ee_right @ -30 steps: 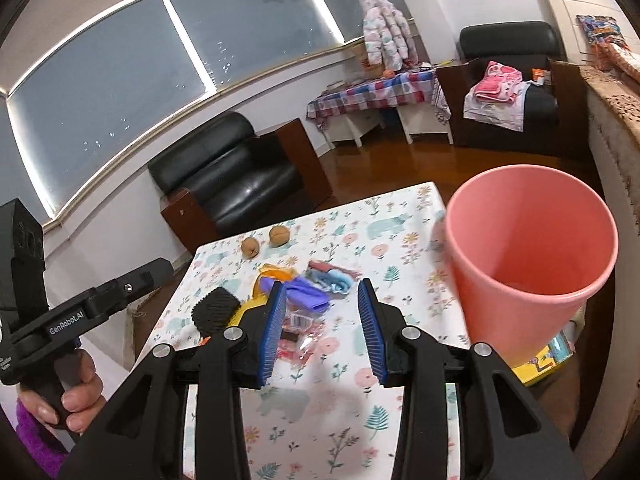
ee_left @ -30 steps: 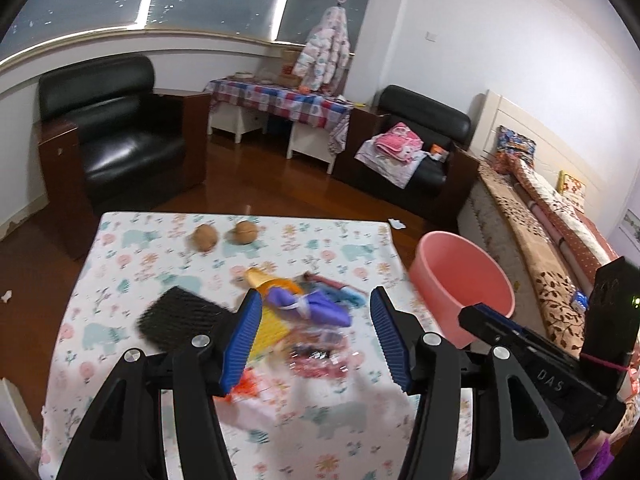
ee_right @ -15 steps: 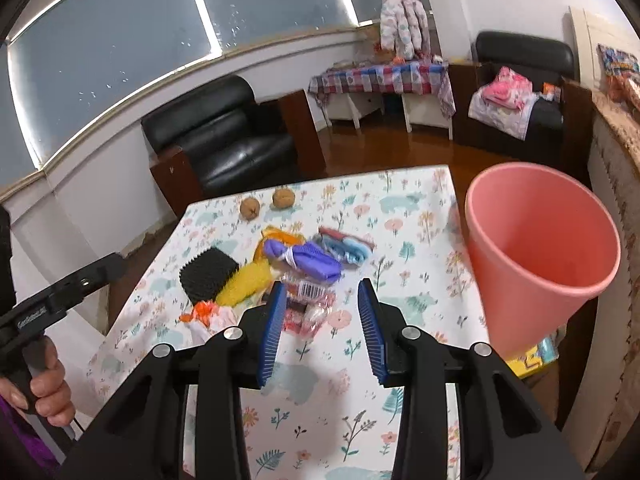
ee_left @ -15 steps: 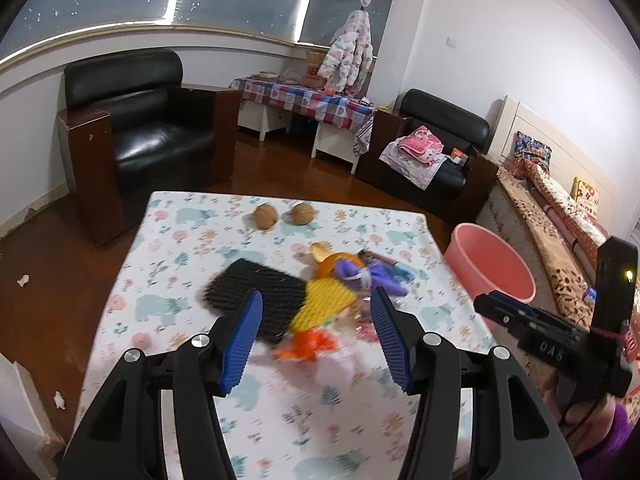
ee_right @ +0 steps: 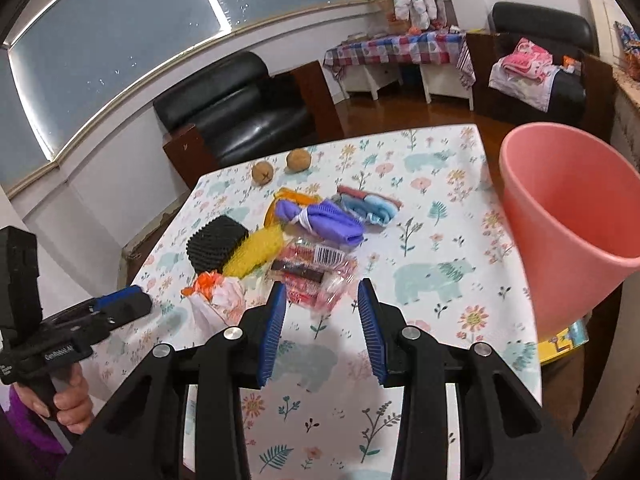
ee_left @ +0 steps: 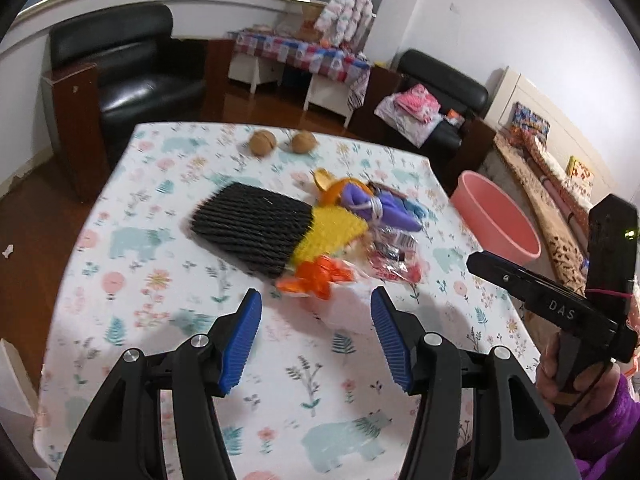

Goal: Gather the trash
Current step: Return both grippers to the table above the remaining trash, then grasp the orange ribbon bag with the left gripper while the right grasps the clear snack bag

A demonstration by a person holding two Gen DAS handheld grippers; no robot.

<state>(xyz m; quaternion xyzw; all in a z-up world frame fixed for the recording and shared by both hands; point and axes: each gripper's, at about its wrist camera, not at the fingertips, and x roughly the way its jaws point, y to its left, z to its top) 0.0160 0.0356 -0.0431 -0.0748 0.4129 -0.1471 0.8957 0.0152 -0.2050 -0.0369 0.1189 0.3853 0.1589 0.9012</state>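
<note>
A heap of trash lies mid-table: a black-and-yellow scrubber (ee_left: 260, 232) (ee_right: 228, 246), a white bag tied with orange (ee_left: 320, 280) (ee_right: 214, 290), a clear red-printed wrapper (ee_left: 394, 254) (ee_right: 316, 270), a purple bundle (ee_left: 376, 208) (ee_right: 320, 222) and blue packets (ee_right: 370, 204). A pink bin (ee_left: 496, 224) (ee_right: 572, 216) stands off the table's right edge. My left gripper (ee_left: 316, 340) is open, just short of the white bag. My right gripper (ee_right: 322, 328) is open, just short of the wrapper.
Two brown round nuts (ee_left: 262, 143) (ee_right: 298, 160) lie at the far side of the floral tablecloth (ee_left: 160, 280). Black armchairs (ee_left: 128, 68) and a checked side table (ee_right: 396, 48) stand beyond. A sofa or bed (ee_left: 560, 184) runs along the right wall.
Both grippers pulled back toward the near side of the table and tilted down; the trash heap now lies ahead of the fingertips. Both stayed open.
</note>
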